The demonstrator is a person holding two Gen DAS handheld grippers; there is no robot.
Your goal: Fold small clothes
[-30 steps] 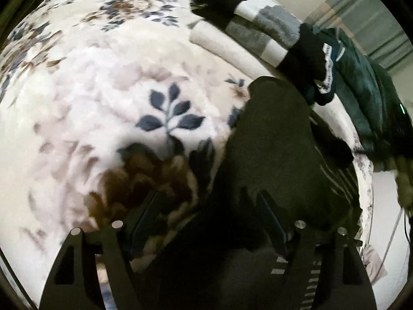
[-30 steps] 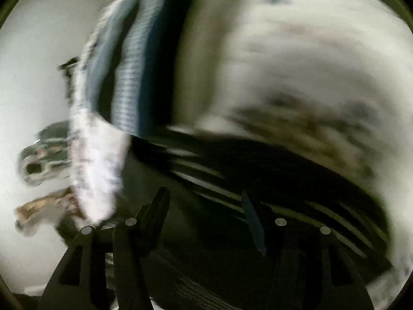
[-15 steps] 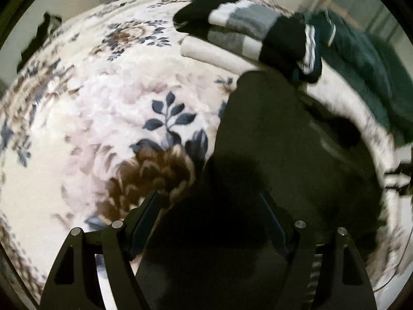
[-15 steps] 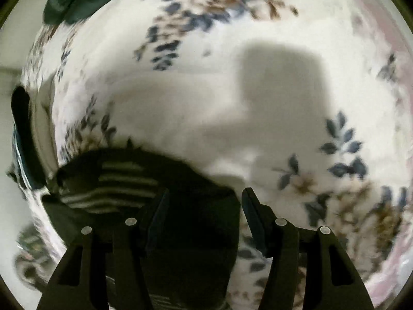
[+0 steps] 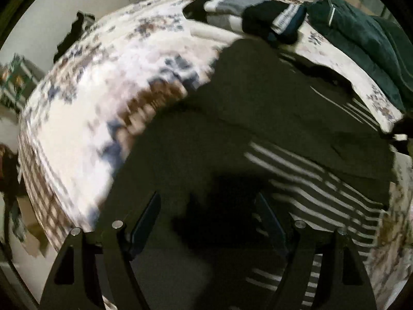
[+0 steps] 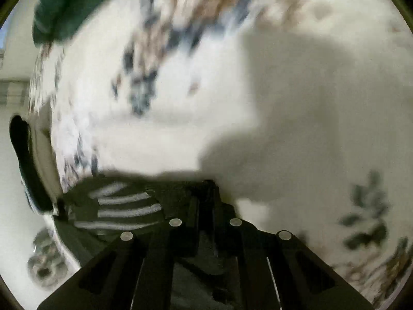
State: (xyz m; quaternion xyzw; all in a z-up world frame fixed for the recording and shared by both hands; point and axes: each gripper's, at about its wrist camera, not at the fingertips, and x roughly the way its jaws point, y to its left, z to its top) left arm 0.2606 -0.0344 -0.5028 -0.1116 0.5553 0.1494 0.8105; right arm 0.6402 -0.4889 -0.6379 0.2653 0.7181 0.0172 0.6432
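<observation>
the step in hand seems to be the making of a fold in the dark striped garment (image 5: 296, 118), which lies on the floral blanket (image 5: 108, 82) of a bed. in the left wrist view the garment covers the near and right part of the blanket, and a plain dark layer lies partly over the part with white stripes.

the left gripper (image 5: 209, 217) is spread wide, its two fingers stand well apart above the dark cloth and nothing is between them. i cannot tell if the tips touch the cloth, because this part is dark and blurred. the right gripper (image 6: 206, 201) has its fingers pressed together, and a dark edge of the garment (image 6: 124, 206) seems to be pinched between them, at the border of the cloth next to the white blanket (image 6: 296, 103). both views are blurred.

in my judgement the next move calls for the right gripper to carry its edge across and lay it flat, while the left one either presses the cloth down or takes a second corner, so the fold stays straight.

no box or basket is visible. at the far side a stack of folded clothes (image 5: 247, 18) lies on the blanket, and a dark green garment (image 5: 361, 41) lies beside it.
</observation>
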